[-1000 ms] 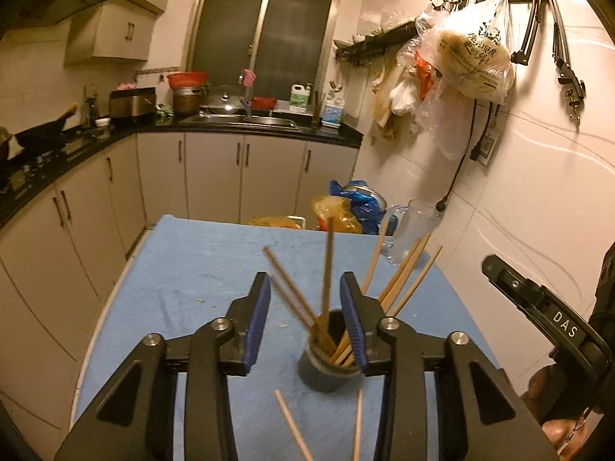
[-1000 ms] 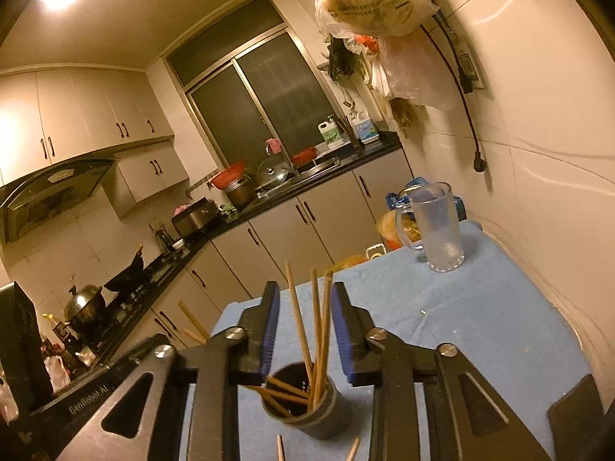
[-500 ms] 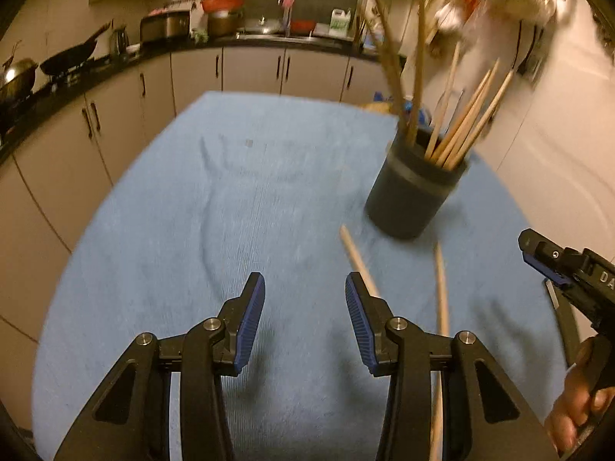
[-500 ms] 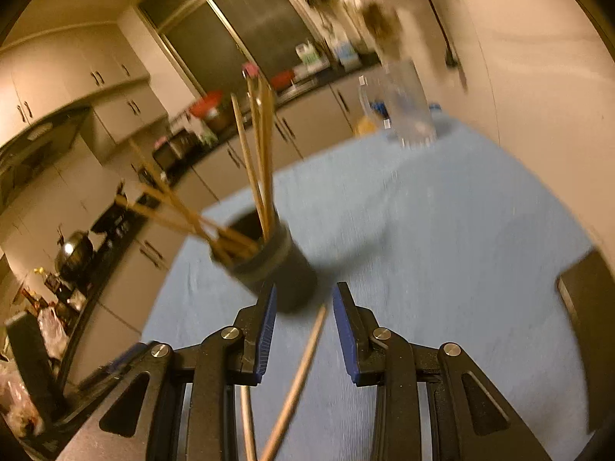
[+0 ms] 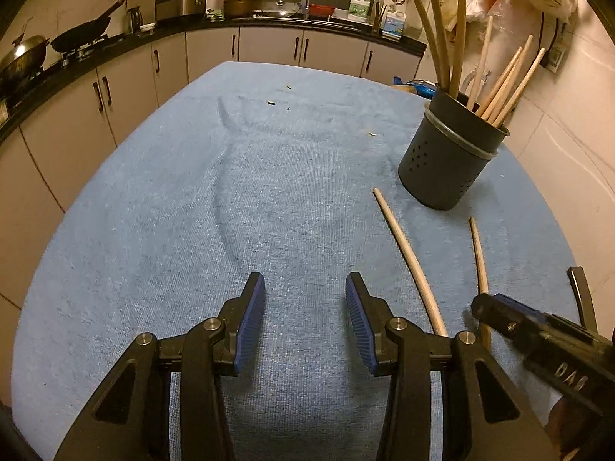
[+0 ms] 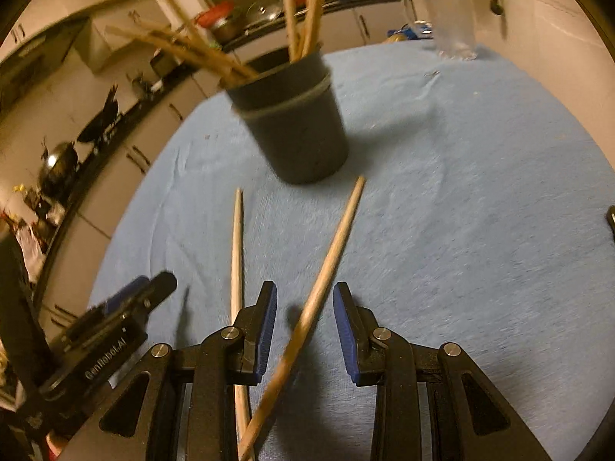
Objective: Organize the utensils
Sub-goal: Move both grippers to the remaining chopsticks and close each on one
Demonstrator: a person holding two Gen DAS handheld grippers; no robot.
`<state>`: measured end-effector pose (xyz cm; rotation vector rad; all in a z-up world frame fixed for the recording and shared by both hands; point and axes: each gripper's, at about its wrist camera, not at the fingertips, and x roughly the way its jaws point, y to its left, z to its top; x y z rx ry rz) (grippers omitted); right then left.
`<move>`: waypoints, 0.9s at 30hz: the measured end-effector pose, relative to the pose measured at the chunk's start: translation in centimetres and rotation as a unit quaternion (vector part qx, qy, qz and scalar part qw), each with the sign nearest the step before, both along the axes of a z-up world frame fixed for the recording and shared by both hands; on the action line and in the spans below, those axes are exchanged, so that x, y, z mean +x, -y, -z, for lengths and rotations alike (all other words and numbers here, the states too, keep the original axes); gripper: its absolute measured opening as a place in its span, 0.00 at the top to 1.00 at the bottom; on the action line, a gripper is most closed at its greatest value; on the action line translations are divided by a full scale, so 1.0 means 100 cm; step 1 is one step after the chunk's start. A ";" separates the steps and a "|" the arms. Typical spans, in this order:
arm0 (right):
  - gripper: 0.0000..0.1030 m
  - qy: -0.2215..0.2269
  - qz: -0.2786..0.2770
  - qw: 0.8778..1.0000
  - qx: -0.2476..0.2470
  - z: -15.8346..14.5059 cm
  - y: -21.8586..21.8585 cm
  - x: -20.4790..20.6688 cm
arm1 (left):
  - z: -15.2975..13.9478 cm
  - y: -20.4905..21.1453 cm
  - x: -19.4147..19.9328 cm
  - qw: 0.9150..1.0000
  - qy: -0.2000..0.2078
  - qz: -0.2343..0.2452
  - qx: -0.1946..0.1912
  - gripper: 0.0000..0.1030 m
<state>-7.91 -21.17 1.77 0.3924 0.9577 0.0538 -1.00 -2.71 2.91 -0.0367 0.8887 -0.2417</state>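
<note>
A dark grey perforated holder (image 5: 449, 155) stands on the blue cloth and holds several wooden chopsticks; it also shows in the right wrist view (image 6: 296, 123). Two loose chopsticks lie on the cloth in front of it, one thick (image 5: 407, 257) and one thin (image 5: 478, 253). In the right wrist view the thick chopstick (image 6: 330, 253) runs between the open jaws of my right gripper (image 6: 304, 326), untouched; the thin one (image 6: 237, 246) lies left of it. My left gripper (image 5: 304, 326) is open and empty over bare cloth, left of the chopsticks.
The blue cloth (image 5: 192, 211) covers the table. A clear glass mug (image 6: 453, 19) stands at its far end. A dark object (image 5: 582, 292) lies at the right table edge. Kitchen cabinets and counter (image 5: 115, 57) lie beyond; a tiled wall is to the right.
Both grippers have pulled back and tilted down from above the holder toward the cloth. The right gripper now straddles the thick loose chopstick. Both stay open.
</note>
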 end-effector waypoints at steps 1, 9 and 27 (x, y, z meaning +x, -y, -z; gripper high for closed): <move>0.68 -0.002 -0.004 1.000 -0.010 0.001 -0.003 0.000 | 0.000 0.000 0.000 1.000 -0.001 0.001 -0.001 0.59; 0.69 -0.012 -0.061 0.995 -0.082 0.000 -0.009 -0.006 | 0.002 0.000 0.000 1.000 -0.008 0.005 -0.005 0.59; 0.69 -0.032 -0.005 0.998 -0.044 -0.011 0.071 0.017 | 0.003 0.003 -0.002 1.000 -0.012 0.016 -0.002 0.59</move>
